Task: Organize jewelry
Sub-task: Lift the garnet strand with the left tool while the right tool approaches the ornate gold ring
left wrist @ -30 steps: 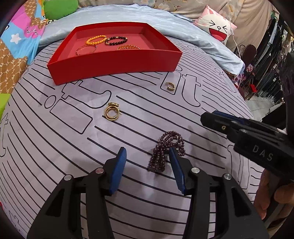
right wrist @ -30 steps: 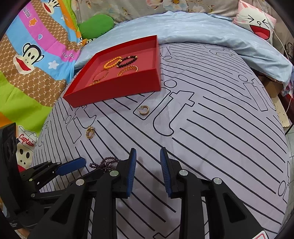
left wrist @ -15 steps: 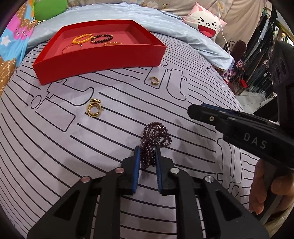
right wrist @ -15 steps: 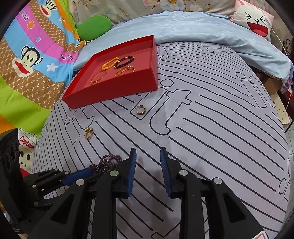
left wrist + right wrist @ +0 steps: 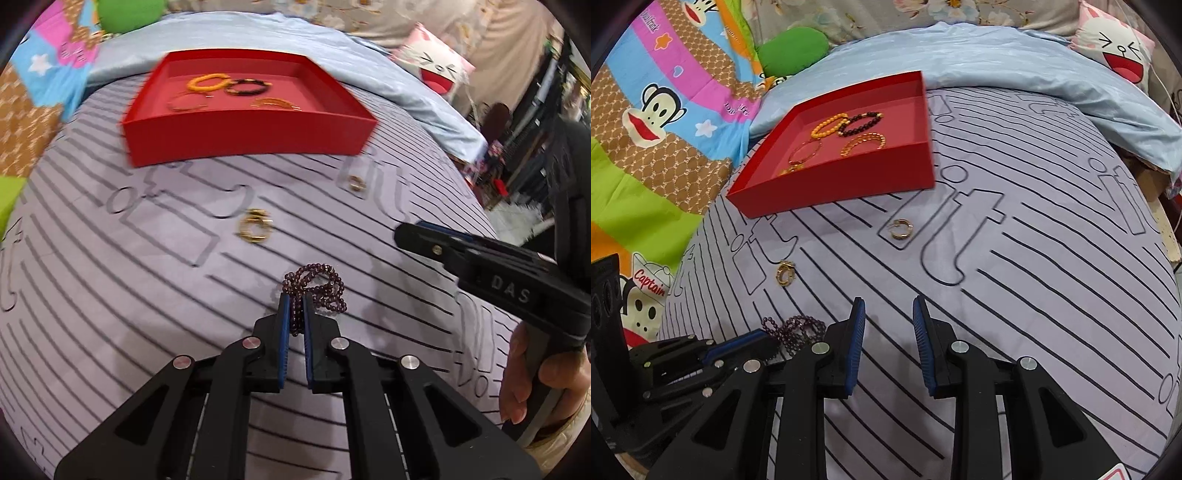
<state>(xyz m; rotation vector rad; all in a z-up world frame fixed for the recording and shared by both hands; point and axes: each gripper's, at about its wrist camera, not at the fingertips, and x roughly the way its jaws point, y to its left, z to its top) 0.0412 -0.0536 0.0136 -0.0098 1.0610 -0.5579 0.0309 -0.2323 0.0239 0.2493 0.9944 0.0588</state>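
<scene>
My left gripper (image 5: 294, 300) has its jaws pinched on the near strands of the purple bead bracelet (image 5: 318, 288), whose loops spill out toward twelve o'clock of my fingertips on the striped sheet (image 5: 110, 295). My right gripper (image 5: 888, 314) hangs with jaws spread on nothing, over bare sheet. The red tray (image 5: 243, 144) waits at eleven o'clock in the left view, bracelets already inside. A coiled gold ring (image 5: 254, 228) lies between me and the tray, and a gold hoop (image 5: 357, 183) sits at one o'clock. The worry: I've only caught a few strands, so the loose loops may swing, slide out of the pads, or drag across that coiled ring and knock it along. The soft sheet could also bunch under the beads as I lift.
</scene>
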